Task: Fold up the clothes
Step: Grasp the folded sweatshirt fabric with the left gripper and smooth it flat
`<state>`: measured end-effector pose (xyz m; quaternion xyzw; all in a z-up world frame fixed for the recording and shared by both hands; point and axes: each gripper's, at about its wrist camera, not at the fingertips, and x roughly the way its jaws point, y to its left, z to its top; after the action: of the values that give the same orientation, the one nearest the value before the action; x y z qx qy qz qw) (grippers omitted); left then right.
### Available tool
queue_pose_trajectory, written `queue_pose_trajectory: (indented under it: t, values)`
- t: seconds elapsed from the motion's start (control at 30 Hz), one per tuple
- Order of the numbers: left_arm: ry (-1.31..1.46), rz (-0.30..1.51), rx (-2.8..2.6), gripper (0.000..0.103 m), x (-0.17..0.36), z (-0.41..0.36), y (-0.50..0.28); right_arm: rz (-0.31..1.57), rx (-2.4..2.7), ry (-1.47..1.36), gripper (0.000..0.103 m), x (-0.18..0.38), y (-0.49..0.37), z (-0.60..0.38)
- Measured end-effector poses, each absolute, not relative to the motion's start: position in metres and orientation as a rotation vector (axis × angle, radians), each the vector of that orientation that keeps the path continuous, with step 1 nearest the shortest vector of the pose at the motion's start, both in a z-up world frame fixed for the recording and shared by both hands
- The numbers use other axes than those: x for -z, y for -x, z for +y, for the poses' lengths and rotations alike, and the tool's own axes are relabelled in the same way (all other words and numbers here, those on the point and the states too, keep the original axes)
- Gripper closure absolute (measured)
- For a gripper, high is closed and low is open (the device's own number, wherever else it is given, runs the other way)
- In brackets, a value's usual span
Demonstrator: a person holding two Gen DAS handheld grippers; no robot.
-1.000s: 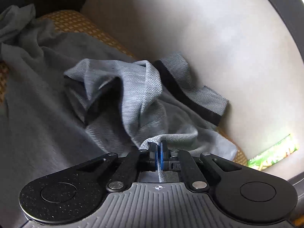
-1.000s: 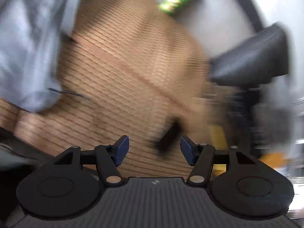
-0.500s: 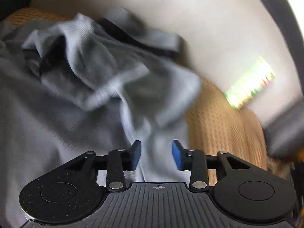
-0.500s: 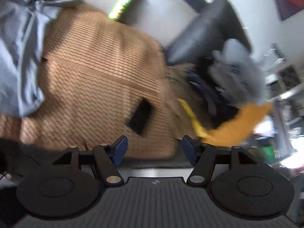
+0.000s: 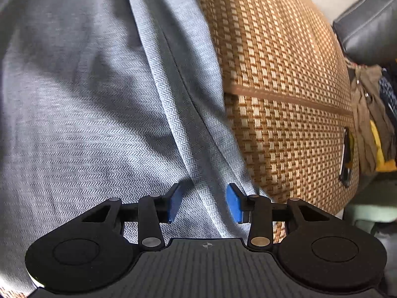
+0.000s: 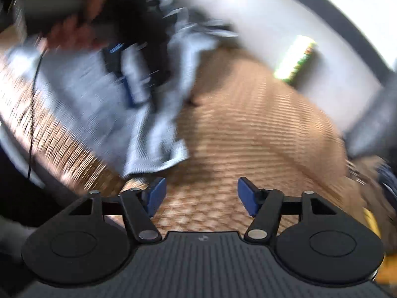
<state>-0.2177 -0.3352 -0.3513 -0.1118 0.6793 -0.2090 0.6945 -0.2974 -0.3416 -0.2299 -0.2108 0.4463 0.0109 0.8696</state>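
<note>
- Left gripper (image 5: pixel 204 203): blue pads spread apart, nothing clamped, low over the grey herringbone-weave garment (image 5: pixel 94 114).
- A stitched seam ridge of the garment runs diagonally down the left wrist view and passes between the two blue pads (image 5: pixel 173 204); can't tell whether the pads touch the cloth.
- Garment lies spread on a woven tan-and-brown checked mat (image 5: pixel 285 87), covering the mat's left part; the right part is bare, with a brown strip across it.
- Small flat black object (image 5: pixel 345 159) lies on the mat near its right edge; too foreshortened to identify.
- Beyond that edge: a bunch of olive and yellow fabric (image 5: pixel 372 134); dark grey leather cushion (image 5: pixel 367 24) at top right.
- Right gripper (image 6: pixel 201 196): jaws wide apart, empty, over bare mat (image 6: pixel 248 129), just beside the garment's near corner (image 6: pixel 153 154).
- Right wrist view is heavily motion-blurred. Garment (image 6: pixel 99 92) sits left of centre, with a person's hand (image 6: pixel 67 34) on a dark tool with blue parts above it, probably the other gripper, too smeared to be sure.
- Green-and-yellow cylindrical pack (image 6: pixel 295 59) lies past the mat's far edge, by the white wall.
</note>
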Motion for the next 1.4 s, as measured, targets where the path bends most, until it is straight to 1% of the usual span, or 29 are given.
queue_pose_trajectory:
  t: [0.07, 0.13, 0.2, 0.33, 0.4, 0.47, 0.53, 0.6, 0.63, 0.8, 1.03, 1.13, 1.23, 1.27, 1.3, 1.33, 1.4]
  values:
    - [0.237, 1.503, 0.465, 0.045, 0.351, -0.334, 0.22, 0.926, -0.042, 0.444, 0.045, 0.244, 0.295, -0.349]
    - [0.233, 1.494, 0.457, 0.045, 0.351, -0.338, 0.217, 0.916, -0.042, 0.422, 0.05, 0.253, 0.289, -0.362]
    - [0.224, 1.476, 0.452, 0.043, 0.35, -0.343, 0.217, 0.887, -0.039, 0.39, 0.05, 0.257, 0.283, -0.376]
    - [0.219, 1.454, 0.435, 0.042, 0.347, -0.347, 0.222, 0.835, -0.176, 0.396, 0.05, 0.264, 0.276, -0.383]
    - [0.232, 1.439, 0.413, 0.048, 0.347, -0.345, 0.221, 0.812, -0.219, 0.41, 0.05, 0.267, 0.27, -0.383]
    - [0.245, 1.441, 0.392, 0.052, 0.35, -0.342, 0.219, 0.787, -0.248, 0.412, 0.053, 0.269, 0.263, -0.381]
    - [0.267, 1.444, 0.376, 0.057, 0.351, -0.34, 0.218, 0.769, -0.279, 0.406, 0.055, 0.269, 0.258, -0.378]
    - [0.262, 1.449, 0.368, 0.094, 0.352, -0.341, 0.215, 0.791, -0.325, 0.377, 0.087, 0.268, 0.249, -0.378]
    - [0.26, 1.449, 0.371, 0.098, 0.351, -0.341, 0.214, 0.808, -0.343, 0.355, 0.102, 0.266, 0.246, -0.378]
    - [0.276, 1.387, 0.384, 0.103, 0.332, -0.329, 0.212, 0.825, -0.345, 0.298, 0.102, 0.254, 0.258, -0.377]
    - [0.313, 1.335, 0.395, 0.103, 0.317, -0.316, 0.214, 0.836, -0.339, 0.235, 0.103, 0.239, 0.279, -0.376]
    - [0.3, 1.344, 0.411, 0.103, 0.314, -0.313, 0.22, 0.841, -0.337, 0.208, 0.103, 0.232, 0.288, -0.375]
    - [0.276, 1.378, 0.375, 0.103, 0.324, -0.309, 0.225, 0.874, -0.343, 0.195, 0.103, 0.235, 0.296, -0.373]
    - [0.276, 1.386, 0.36, 0.1, 0.327, -0.306, 0.226, 0.896, -0.35, 0.2, 0.103, 0.241, 0.296, -0.372]
    - [0.271, 1.395, 0.338, 0.082, 0.331, -0.302, 0.227, 0.917, -0.359, 0.212, 0.103, 0.245, 0.298, -0.37]
    - [0.264, 1.406, 0.318, 0.079, 0.335, -0.299, 0.228, 0.937, -0.372, 0.235, 0.103, 0.248, 0.301, -0.368]
    - [0.263, 1.422, 0.306, 0.077, 0.339, -0.294, 0.229, 0.976, -0.397, 0.282, 0.103, 0.254, 0.307, -0.363]
